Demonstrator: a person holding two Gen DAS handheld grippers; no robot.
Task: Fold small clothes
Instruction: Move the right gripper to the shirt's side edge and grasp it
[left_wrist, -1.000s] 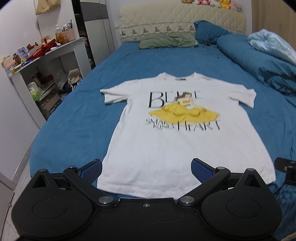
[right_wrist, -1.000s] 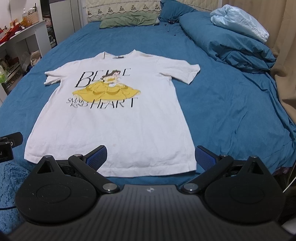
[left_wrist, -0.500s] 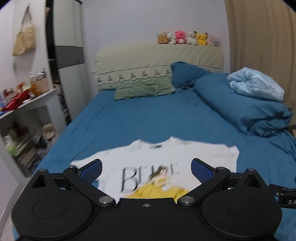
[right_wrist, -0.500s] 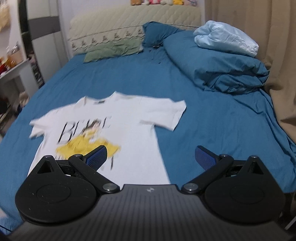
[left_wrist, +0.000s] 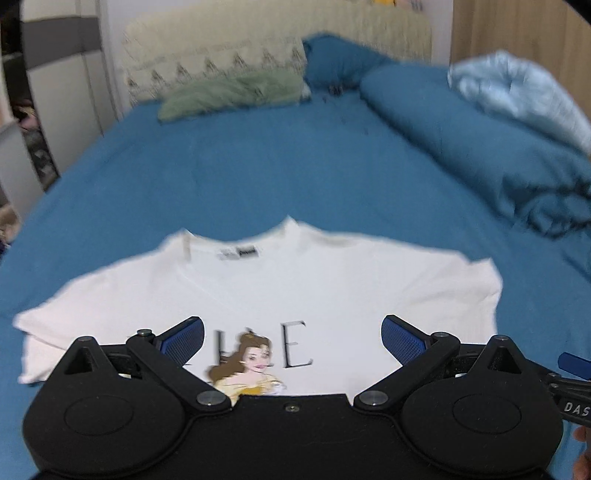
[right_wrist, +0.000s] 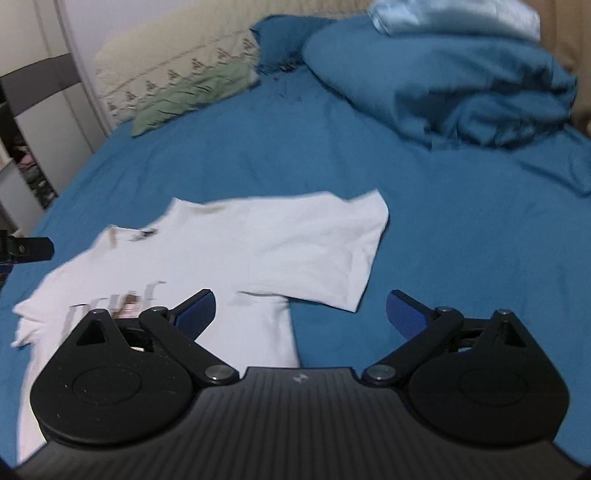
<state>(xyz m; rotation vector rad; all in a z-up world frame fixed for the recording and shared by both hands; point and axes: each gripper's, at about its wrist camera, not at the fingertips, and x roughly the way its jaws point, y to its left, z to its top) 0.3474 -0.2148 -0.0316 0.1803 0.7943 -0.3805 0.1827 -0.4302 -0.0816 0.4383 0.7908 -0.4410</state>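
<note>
From the left wrist, the left gripper (left_wrist: 291, 338) hangs over the upper chest of the white T-shirt (left_wrist: 332, 280), its blue-padded fingers (left_wrist: 183, 339) spread wide and holding nothing. The shirt lies flat, front up, on the blue bed (left_wrist: 240, 166) — collar and label toward the headboard (left_wrist: 258, 48), both sleeves out to the sides. A printed princess and part of the lettering show between the fingers. A green pillow (left_wrist: 232, 94) lies against the headboard, and a rolled blue duvet (left_wrist: 480, 147) with a pale blue blanket (left_wrist: 517, 92) on it runs along the right side. A tip of the other gripper pokes in at the right edge.

From the right wrist, the right gripper (right_wrist: 301, 314) is also wide open and empty, hanging over the shirt's (right_wrist: 258, 251) right sleeve and armpit — one finger above the cloth, the other above bare sheet. The picture is blurred, so the print barely reads.
</note>
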